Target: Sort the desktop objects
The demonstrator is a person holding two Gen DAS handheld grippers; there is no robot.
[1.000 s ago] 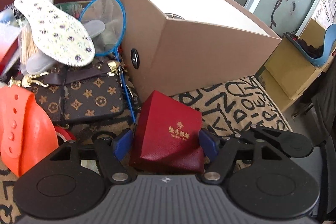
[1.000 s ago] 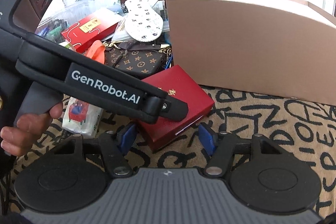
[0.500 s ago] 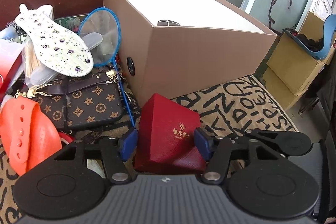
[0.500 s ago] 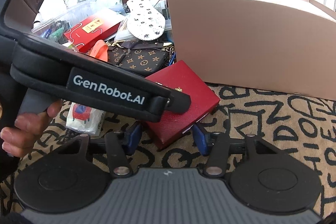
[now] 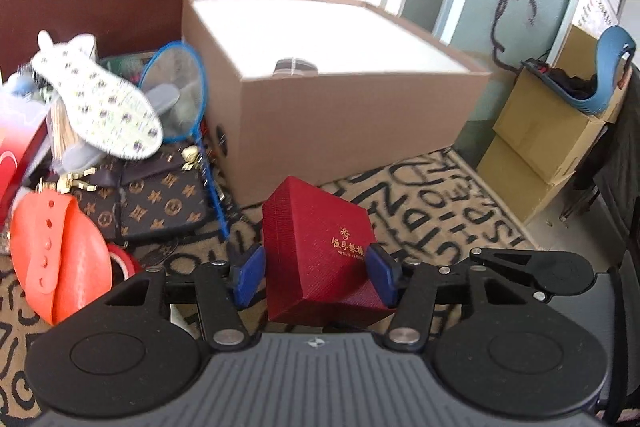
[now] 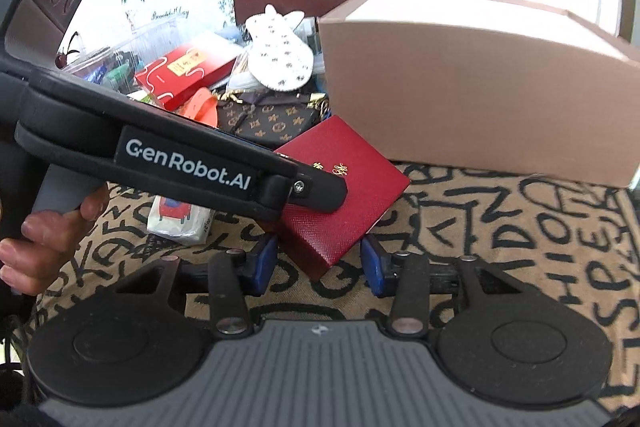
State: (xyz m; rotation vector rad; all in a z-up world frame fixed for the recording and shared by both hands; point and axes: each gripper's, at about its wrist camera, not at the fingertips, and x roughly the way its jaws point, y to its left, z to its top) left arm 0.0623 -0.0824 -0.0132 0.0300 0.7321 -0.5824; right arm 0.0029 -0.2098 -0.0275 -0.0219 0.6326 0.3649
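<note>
My left tongs (image 5: 314, 267) are closing on the red box (image 5: 320, 247). Both blue pads are against its sides, one at 9 o'clock and one at 3 o'clock, and it sits tilted between them with its far corner up. I read that as a grip, with the box tipped off the counter (image 5: 440, 219) rather than lying flat.

My right tongs (image 6: 318, 263) are closing too, but their pads touch nothing. Only the near corner of the box pokes in between the tips, with a gap on each side. In that view, the left tongs' finger lies across the lid from 9 o'clock, and the hand (image 6: 48, 239) holding them is at the lower left.

I judge the box to be a stiff, textured gift case. It should be light, hard-edged and not slippery, though the lid might be loose. I would take it across two flat, opposite sides, not by a corner, where it would pivot.

Past the box at 12 o'clock stands the open carton (image 5: 340, 131), close behind. It looks like the likely place to drop the box. At 10 o'clock the purse (image 5: 160, 203) and insole (image 5: 100, 99) are piled beside the carton.
</note>
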